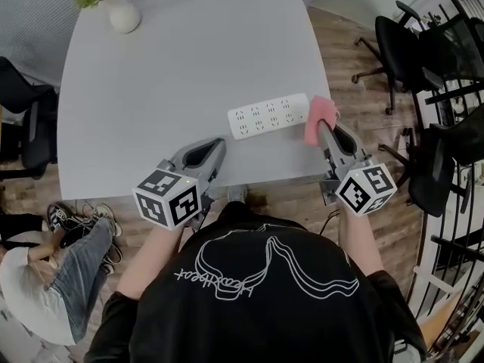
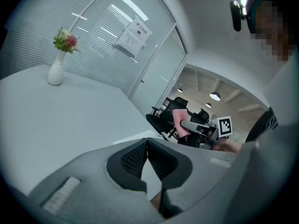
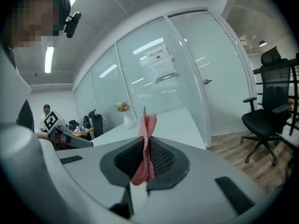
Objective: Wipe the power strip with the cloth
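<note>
A white power strip [image 1: 270, 115] lies on the grey table [image 1: 166, 82] near its front edge. My right gripper [image 1: 323, 125] is shut on a pink cloth [image 1: 318, 116], held just beyond the strip's right end; in the right gripper view the cloth [image 3: 145, 146] stands pinched between the jaws. My left gripper [image 1: 217, 144] is shut with nothing in it, down and left of the strip near the table's front edge. The left gripper view shows its jaws closed together [image 2: 147, 143], with the cloth [image 2: 180, 122] and right gripper in the distance.
A white vase with flowers [image 1: 121, 10] stands at the table's far left corner. Black office chairs [image 1: 423, 59] crowd the floor to the right. A seated person's jeans and shoes [image 1: 79, 240] are at lower left, with another chair [image 1: 26, 127] at the left.
</note>
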Demonstrator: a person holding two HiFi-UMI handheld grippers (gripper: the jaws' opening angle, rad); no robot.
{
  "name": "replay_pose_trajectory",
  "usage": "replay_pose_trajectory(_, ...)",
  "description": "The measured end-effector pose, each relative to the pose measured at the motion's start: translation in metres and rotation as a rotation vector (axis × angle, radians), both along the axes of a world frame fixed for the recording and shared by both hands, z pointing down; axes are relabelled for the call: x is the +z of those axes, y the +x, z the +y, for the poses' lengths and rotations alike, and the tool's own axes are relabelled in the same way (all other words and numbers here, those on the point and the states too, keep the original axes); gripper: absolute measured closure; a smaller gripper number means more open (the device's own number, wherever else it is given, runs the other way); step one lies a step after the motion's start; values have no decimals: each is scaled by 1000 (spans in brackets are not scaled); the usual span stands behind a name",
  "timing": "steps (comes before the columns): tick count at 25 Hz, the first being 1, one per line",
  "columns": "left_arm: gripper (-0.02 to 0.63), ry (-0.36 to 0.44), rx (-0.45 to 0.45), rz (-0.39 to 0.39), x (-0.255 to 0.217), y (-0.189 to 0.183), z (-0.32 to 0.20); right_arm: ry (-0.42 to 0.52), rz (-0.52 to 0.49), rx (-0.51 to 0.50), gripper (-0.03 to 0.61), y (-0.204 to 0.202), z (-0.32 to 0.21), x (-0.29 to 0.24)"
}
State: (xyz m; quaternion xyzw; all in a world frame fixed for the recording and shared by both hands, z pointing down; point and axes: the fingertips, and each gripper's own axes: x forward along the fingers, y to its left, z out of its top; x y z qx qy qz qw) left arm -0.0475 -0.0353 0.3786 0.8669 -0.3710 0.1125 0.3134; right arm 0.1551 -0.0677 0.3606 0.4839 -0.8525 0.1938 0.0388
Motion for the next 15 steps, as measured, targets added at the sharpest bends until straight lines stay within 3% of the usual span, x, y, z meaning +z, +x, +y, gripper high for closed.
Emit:
replay_pose_trajectory(6,600,124,-10,34,-63,26,50,70,-106,-144,541,-19,62,-52)
replay_pose_trajectory(15,600,285,32,35,-117,65,114,126,-145,-259,543,-32,133,-92)
